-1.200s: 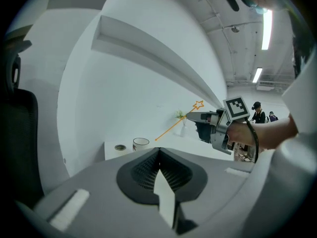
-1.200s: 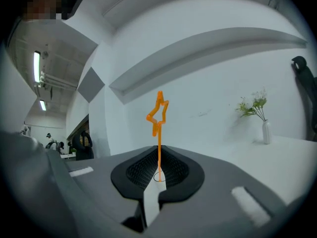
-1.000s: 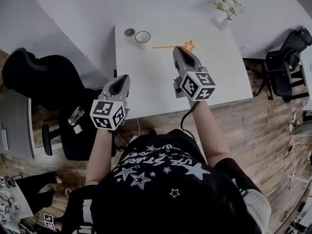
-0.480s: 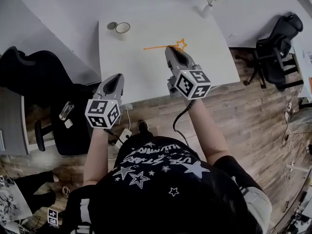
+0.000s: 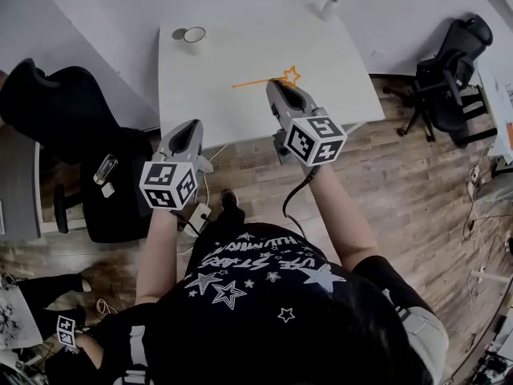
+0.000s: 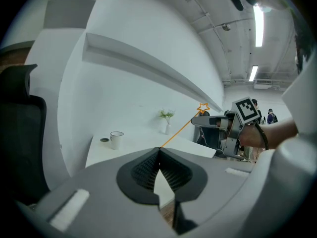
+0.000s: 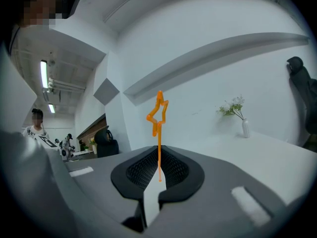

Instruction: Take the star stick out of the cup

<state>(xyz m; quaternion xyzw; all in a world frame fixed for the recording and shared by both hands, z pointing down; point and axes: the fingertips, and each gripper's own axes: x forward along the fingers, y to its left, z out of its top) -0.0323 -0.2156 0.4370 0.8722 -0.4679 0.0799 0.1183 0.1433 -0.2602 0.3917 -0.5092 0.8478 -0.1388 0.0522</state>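
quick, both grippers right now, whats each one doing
Left gripper: closed, empty.
Right gripper: closed on the thin orange star-topped stick.

White worktop [image 5: 216, 111] at 12 o'clock, up against a plain white wall [image 6: 114, 103]. Wood-plank floor [image 5: 433, 191] all around. Black office chair [image 5: 56, 103] at 10 o'clock, another black chair [image 5: 449, 54] at 2. Small vase of flowers [image 5: 328, 8] around 1 o'clock. Strip lights [image 6: 258, 18] glow on the ceiling.
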